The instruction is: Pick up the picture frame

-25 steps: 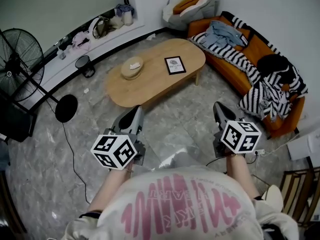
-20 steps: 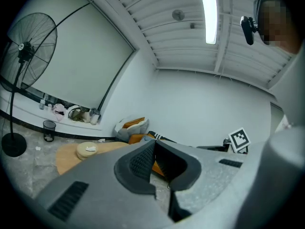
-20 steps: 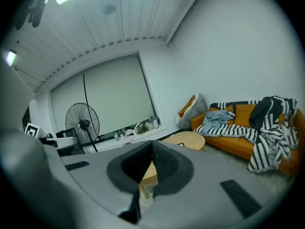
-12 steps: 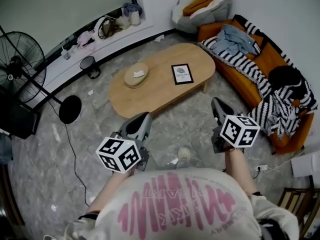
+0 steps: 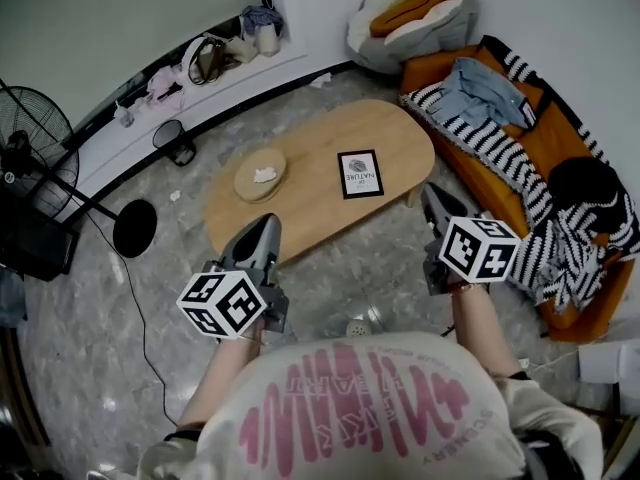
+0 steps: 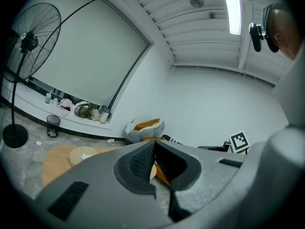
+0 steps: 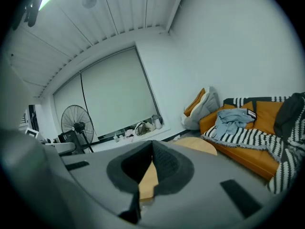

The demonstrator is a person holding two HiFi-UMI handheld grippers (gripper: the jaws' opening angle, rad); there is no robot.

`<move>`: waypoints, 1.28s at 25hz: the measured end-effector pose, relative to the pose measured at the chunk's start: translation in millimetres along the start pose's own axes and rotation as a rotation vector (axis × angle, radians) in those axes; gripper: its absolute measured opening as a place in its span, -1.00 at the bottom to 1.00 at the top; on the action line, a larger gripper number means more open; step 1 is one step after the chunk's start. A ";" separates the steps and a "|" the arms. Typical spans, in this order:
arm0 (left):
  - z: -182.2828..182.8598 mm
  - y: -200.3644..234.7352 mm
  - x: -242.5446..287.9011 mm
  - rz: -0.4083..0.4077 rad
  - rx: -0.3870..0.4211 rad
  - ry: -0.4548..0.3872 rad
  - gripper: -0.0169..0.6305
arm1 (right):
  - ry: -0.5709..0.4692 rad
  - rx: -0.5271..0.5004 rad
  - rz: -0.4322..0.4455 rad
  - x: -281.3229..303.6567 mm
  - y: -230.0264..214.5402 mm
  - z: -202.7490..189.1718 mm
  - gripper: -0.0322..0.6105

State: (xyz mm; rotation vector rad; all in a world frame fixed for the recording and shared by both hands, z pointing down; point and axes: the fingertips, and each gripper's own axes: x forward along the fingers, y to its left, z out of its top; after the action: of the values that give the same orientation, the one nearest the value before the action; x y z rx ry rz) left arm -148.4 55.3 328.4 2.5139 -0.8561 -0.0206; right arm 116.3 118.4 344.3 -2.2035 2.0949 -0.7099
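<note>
The picture frame (image 5: pixel 360 174), black-edged with a white print, lies flat on the oval wooden table (image 5: pixel 310 208), right of its middle. My left gripper (image 5: pixel 258 240) hovers at the table's near edge, its jaws together with nothing between them. My right gripper (image 5: pixel 432 204) is level with the table's right end, just off its edge, and is shut and empty too. The left gripper view shows its closed jaws (image 6: pixel 154 144) over the table top (image 6: pixel 57 159). In the right gripper view the closed jaws (image 7: pixel 152 144) hide most of the table (image 7: pixel 195 144). Neither gripper view shows the frame.
A round woven dish (image 5: pixel 260 175) sits on the table left of the frame. An orange sofa (image 5: pixel 520 133) with striped blankets runs along the right. A standing fan (image 5: pixel 35 163) and its round base are at the left, with a small bin (image 5: pixel 173 140) by the far ledge.
Both grippers have moved forward toward the table, which now sits closer and lower in the head view. The frame has not moved on the table. Both jaws stayed shut.
</note>
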 end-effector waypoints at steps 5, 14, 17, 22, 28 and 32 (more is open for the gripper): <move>-4.0 15.5 36.3 0.054 -0.030 -0.027 -0.94 | 0.042 -0.001 0.017 35.0 -31.9 1.8 -0.89; -21.9 32.7 64.6 0.106 -0.052 0.054 -0.94 | 0.122 0.115 -0.007 65.6 -76.3 -32.1 -0.89; -23.2 38.4 74.0 0.107 -0.050 0.066 -0.94 | 0.144 0.131 -0.002 73.7 -78.7 -41.6 -0.89; -42.7 53.0 97.2 0.113 -0.041 0.142 -0.94 | 0.195 0.141 -0.027 93.2 -89.0 -55.2 -0.89; -48.0 87.5 139.6 0.113 -0.103 0.199 -0.94 | 0.246 0.156 -0.065 135.7 -100.6 -59.0 -0.89; -25.2 112.8 176.7 0.102 -0.096 0.193 -0.94 | 0.245 0.185 -0.099 177.4 -112.1 -45.0 -0.88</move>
State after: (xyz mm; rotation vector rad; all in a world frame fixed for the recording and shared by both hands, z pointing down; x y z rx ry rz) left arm -66.6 -113.6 425.2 2.3354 -0.8800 0.2056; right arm 206.3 -26.1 475.1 -2.2285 1.9318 -1.1858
